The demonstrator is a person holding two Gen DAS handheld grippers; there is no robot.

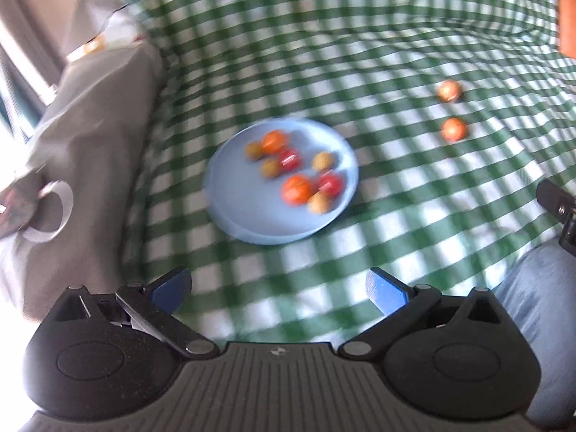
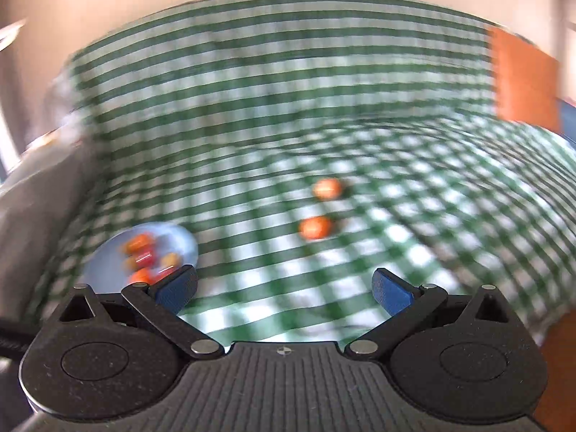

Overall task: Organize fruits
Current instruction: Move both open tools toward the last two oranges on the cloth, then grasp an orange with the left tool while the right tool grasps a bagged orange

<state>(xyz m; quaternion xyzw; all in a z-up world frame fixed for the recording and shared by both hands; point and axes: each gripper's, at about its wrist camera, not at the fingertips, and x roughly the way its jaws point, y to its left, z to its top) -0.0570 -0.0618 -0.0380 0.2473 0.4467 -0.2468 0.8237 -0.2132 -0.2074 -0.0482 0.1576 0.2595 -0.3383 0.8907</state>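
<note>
We count most fruits already on the blue plate [image 1: 252, 216]; two orange fruits [image 2: 315, 227] lie loose on the checked cloth [image 1: 396, 216], well apart. Left claw [image 1: 279, 288] and right claw [image 2: 284, 288] both wide, empty.

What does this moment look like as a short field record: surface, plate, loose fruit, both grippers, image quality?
surface: green and white checked cloth
plate: blue plate on the cloth, holding a cluster of small orange, red and yellowish fruits
loose fruit: two orange fruits on the cloth to the right of the plate, far one, near one, apart from each other
left gripper: open, holding nothing, above the cloth short of the plate
right gripper: open, holding nothing
image quality: both views motion-blurred; fruit types unclear
</note>
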